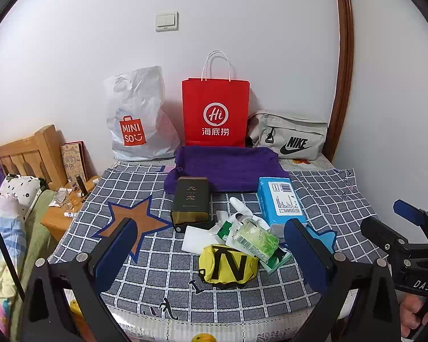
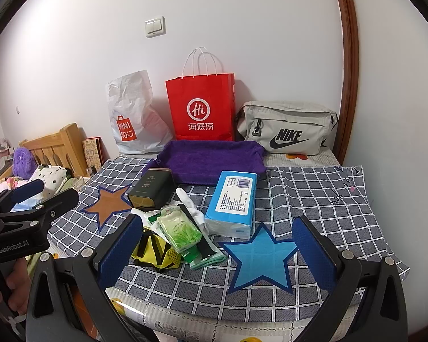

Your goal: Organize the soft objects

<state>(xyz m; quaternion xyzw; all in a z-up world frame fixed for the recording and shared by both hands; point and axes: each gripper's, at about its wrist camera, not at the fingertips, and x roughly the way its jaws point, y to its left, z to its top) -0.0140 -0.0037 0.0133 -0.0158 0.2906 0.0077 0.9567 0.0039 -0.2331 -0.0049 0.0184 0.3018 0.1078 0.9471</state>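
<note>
Both grippers, left point(image 1: 211, 252) and right point(image 2: 216, 249), hover with fingers wide and empty over a checked tabletop point(image 2: 314, 188). The soft things, a yellow pouch point(image 1: 228, 265), tissue packs point(image 1: 254, 239), white glove point(image 1: 242, 208) and blue tissue pack point(image 2: 234, 202), lie heaped mid-cloth, apparently awaiting sorting into the purple tray point(image 2: 208, 159) behind.

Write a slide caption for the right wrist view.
Open right tool hovers above blue star, beside clutter pile.

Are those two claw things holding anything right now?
No. The left gripper and right gripper are both open and empty, above the table.
</note>
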